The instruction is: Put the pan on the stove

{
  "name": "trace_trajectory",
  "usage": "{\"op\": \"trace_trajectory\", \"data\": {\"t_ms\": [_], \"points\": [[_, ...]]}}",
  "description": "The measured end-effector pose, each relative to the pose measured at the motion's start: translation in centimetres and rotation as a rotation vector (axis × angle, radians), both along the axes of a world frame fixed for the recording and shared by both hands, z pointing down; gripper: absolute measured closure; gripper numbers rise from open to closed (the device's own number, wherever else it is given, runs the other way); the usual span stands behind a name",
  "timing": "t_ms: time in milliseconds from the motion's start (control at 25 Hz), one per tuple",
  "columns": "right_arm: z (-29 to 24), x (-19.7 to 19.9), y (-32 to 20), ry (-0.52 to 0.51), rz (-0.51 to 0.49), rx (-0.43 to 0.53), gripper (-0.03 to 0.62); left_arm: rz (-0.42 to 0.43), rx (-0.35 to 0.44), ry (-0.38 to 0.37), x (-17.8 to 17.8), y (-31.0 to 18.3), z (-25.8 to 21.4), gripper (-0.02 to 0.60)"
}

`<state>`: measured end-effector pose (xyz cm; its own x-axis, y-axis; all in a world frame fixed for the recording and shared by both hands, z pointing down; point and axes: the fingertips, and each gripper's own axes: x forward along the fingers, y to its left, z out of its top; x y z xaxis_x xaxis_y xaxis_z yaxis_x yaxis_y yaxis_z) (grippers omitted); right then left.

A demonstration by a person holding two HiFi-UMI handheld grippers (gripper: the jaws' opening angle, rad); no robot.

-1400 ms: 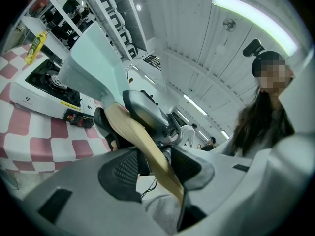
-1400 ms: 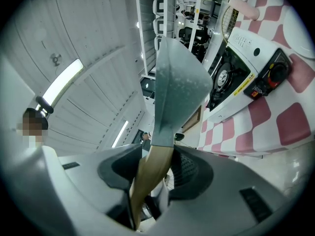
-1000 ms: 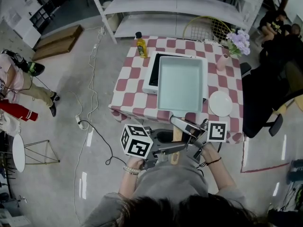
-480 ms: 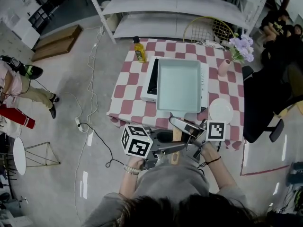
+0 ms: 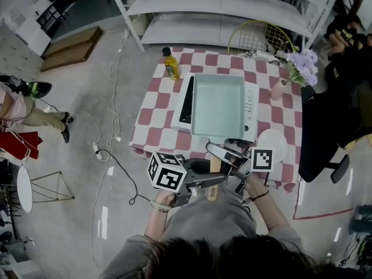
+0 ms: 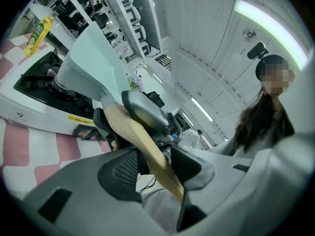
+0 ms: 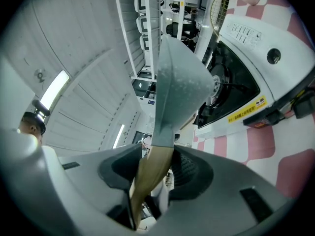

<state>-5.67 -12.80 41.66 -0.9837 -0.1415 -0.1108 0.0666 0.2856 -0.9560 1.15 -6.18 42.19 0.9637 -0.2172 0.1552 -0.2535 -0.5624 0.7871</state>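
The pale mint-green rectangular pan (image 5: 219, 106) lay over the white single-burner tabletop stove (image 5: 251, 104), covering most of its black cooking surface, with the far left corner of that surface showing beside it. Its light wooden handle (image 5: 214, 166) reached back over the near edge of the table. The left gripper (image 6: 155, 163) and the right gripper (image 7: 153, 171) each had their jaws pressed onto that handle from opposite sides, set fairly wide around the wood.

In the left gripper view the pan's underside sat right at the burner. Whether it rested on the grate or hung just above could not be told. Judged from this, the carry was nearly over: what remained was to settle the pan flat and let go of the handle.

On the red-and-white checked tablecloth (image 5: 152, 122), a yellow oil bottle (image 5: 170, 64) stood at the far left corner. A round white plate (image 5: 272, 143) lay near right of the stove, and a pink vase of lilac flowers (image 5: 281, 88) stood far right. None of these lay in the pan's way.
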Motion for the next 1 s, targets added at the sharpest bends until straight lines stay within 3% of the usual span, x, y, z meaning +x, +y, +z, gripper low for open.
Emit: {"op": "trace_trajectory", "data": {"t_ms": [1000], "points": [[2.1,-1.5,-4.2,-0.015,-0.030,-0.062,0.407,-0.035,-0.061,-0.002,-1.5,-4.4,1.8,0.390]]}}
